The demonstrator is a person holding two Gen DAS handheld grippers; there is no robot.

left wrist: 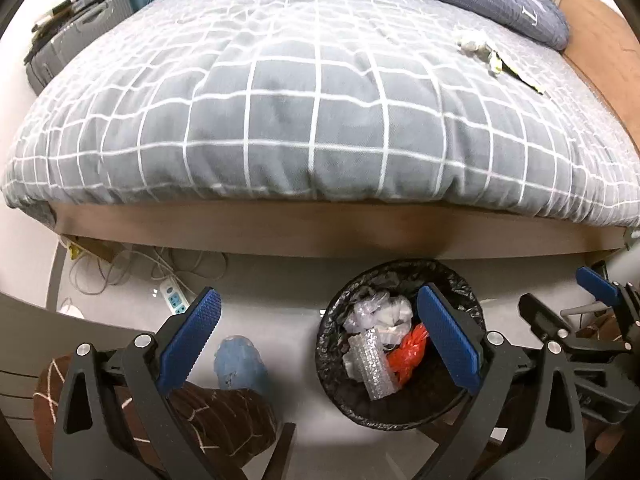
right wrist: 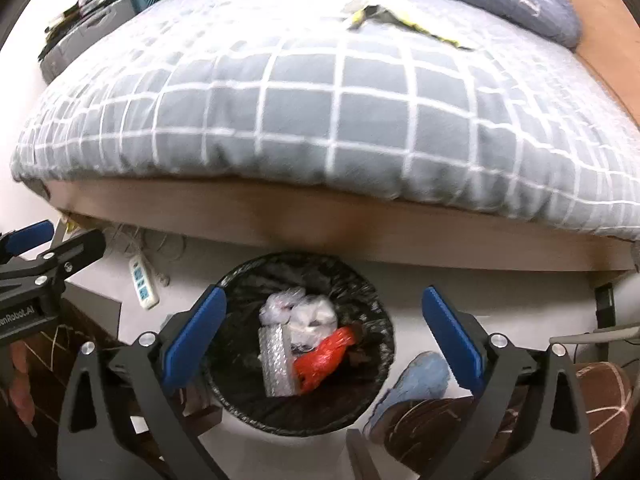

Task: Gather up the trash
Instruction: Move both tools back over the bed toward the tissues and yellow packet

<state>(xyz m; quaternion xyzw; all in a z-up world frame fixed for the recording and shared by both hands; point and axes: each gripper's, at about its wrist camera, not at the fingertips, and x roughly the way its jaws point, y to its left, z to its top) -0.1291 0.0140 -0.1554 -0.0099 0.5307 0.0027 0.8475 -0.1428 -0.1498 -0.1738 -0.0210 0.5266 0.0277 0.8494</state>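
Note:
A round bin with a black liner [left wrist: 400,412] [right wrist: 240,408] stands on the floor by the bed's foot. Inside lie a red plastic bag [left wrist: 410,354] [right wrist: 324,356], a strip of bubble wrap [left wrist: 374,364] [right wrist: 276,364] and clear crumpled plastic [left wrist: 380,310] [right wrist: 300,308]. My left gripper [left wrist: 320,338] is open and empty, above the floor just left of the bin. My right gripper [right wrist: 324,334] is open and empty, directly above the bin. On the bed's far right lie a crumpled tissue [left wrist: 474,44] and a dark yellow-edged wrapper [left wrist: 516,70] [right wrist: 400,20].
The bed with a grey checked duvet [left wrist: 312,120] [right wrist: 360,112] fills the upper view, a wooden frame [left wrist: 320,232] below it. A power strip [left wrist: 174,300] [right wrist: 143,280] and cables lie under it. A person's blue slippers [left wrist: 240,364] [right wrist: 420,376] and brown trouser legs flank the bin.

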